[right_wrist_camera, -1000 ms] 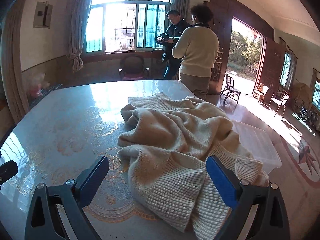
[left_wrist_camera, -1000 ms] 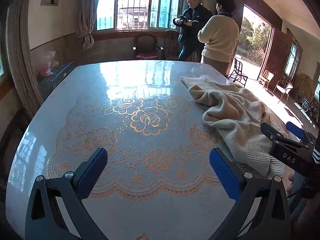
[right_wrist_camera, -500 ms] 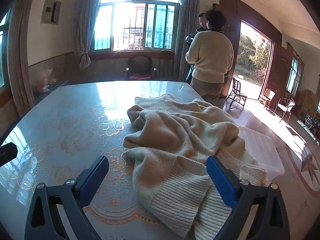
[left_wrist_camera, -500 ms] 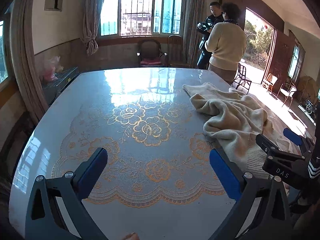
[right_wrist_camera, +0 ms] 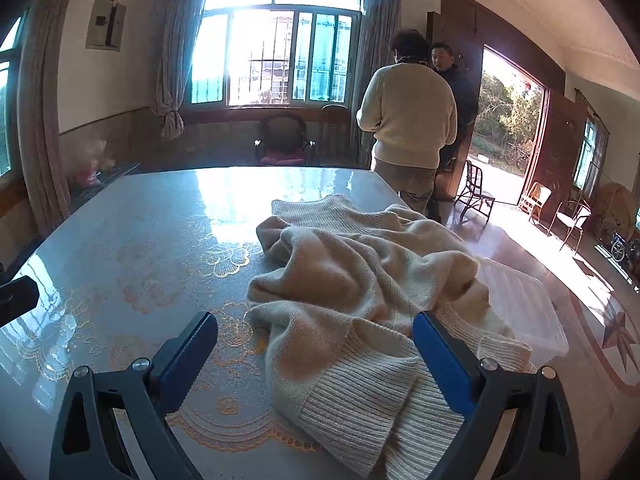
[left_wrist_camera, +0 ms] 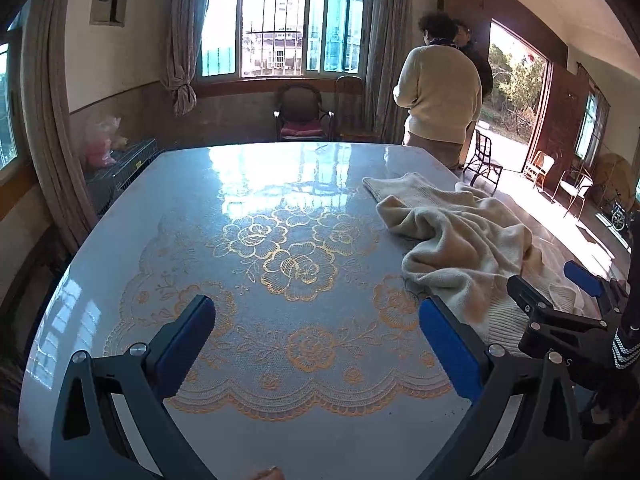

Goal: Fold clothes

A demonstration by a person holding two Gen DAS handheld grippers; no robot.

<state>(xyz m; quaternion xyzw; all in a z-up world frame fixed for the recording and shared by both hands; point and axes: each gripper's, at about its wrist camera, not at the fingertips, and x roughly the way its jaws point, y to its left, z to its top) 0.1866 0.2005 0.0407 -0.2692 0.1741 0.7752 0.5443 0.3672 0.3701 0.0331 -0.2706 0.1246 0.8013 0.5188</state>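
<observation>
The sweater (right_wrist_camera: 360, 288) looks soft and floppy. Its ribbed hem lies between the right gripper (right_wrist_camera: 316, 344)'s wide-open, empty jaws. The left gripper (left_wrist_camera: 316, 332)'s jaws gape empty too.

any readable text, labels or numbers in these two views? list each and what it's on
None fully legible.
"S": lone white letter on the right gripper's black body, left wrist view; the rest of the marking is hidden.
Wall box: no readable marking.
Sweater, table, plastic bin: no text visible.

One sweater (right_wrist_camera: 360, 288), one table (left_wrist_camera: 248, 184), two hand-held grippers (left_wrist_camera: 316, 340) (right_wrist_camera: 316, 344), two bystanders (right_wrist_camera: 408, 120).
</observation>
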